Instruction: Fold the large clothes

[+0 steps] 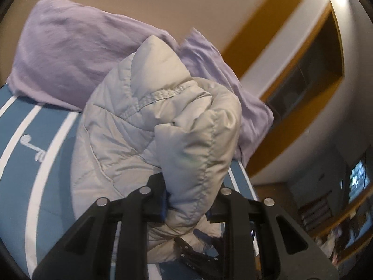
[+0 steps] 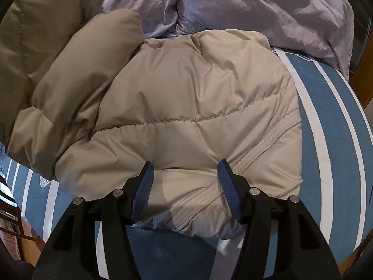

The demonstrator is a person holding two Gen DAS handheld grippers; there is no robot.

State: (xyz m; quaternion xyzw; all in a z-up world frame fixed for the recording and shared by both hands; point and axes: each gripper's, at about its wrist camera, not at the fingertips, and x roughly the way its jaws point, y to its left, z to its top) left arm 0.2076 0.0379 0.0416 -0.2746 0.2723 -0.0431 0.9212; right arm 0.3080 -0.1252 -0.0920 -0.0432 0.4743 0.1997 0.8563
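Two wrist views are covering one pale beige quilted puffer jacket [image 2: 191, 107], which is lying on a blue bedsheet with white stripes [image 2: 331, 144], just in front of two lilac pillows [image 2: 268, 11]. Only the left wrist view is showing a bunched fold of the jacket [image 1: 186, 126] raised off the sheet, with the left gripper [image 1: 188, 207] clamping it between blue-padded jaws; its elastic hem band is running across the raised part. That view alone is also taking in a cream wall with ochre trim and a dark recessed opening [image 1: 310, 70] to the right of the jacket. Only the right wrist view is showing the jacket's flat body with its quilting seams, and the right gripper [image 2: 186, 182] with fingers standing apart, tips pressing down on the padded edge nearest the camera, pinching nothing. A small white motif [image 1: 32, 147] is printed on the sheet left of the jacket; no writing is legible.
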